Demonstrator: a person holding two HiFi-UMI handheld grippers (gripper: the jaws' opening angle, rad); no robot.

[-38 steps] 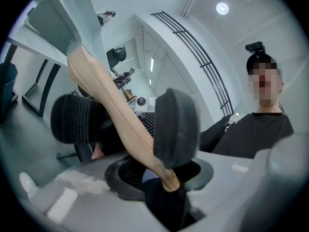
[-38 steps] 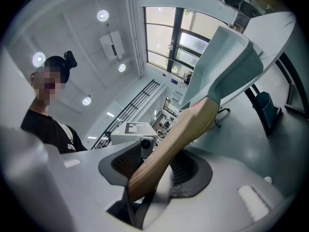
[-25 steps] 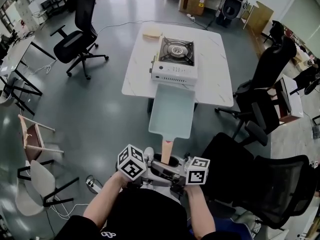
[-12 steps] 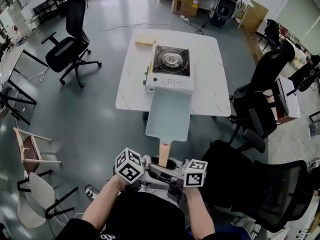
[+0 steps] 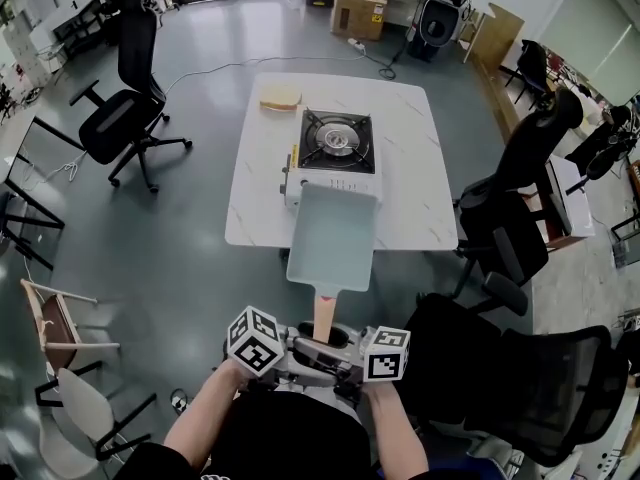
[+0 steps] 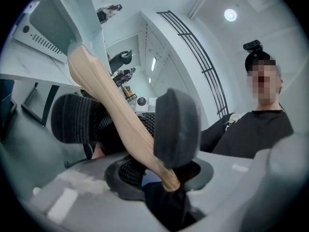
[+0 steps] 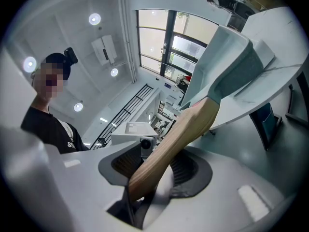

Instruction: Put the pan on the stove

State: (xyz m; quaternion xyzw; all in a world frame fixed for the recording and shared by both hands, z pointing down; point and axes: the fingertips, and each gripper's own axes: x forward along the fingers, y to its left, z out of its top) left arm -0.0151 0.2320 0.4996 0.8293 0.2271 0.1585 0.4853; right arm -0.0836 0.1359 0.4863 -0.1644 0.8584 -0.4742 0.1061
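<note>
Holding the pan (image 5: 332, 236) out toward the stove (image 5: 333, 146), both tongs on its handle (image 5: 325, 313)

Seen from the head view, the pale rectangular pan lay with its long axis running straight away from the person. Its wooden handle pointed back at them and its far short end pointed at the stove. It was held in the air above the near edge of the white table (image 5: 420, 198). From above, its far end overlapped the stove's front face; whether the two touched could not be told.

The left gripper (image 5: 308, 342) and right gripper (image 5: 345, 354) met side by side at the handle's near end. The only print on them was the black-and-white squares on their marker cubes. Marks on the stove's front were too small to read.

The left gripper view showed what the head view could not. Its two dark ribbed pads (image 6: 176, 124) stood a handle's width apart, pressed on either side of the wood, with the grain slanting up to the pan's underside. The right gripper view showed the handle bedded the same way in its jaws, partly open and clamped on the wood. Only the head view took in a tan slab (image 5: 281, 98) beside the burner and the black office chairs (image 5: 125, 118) around the table.
</note>
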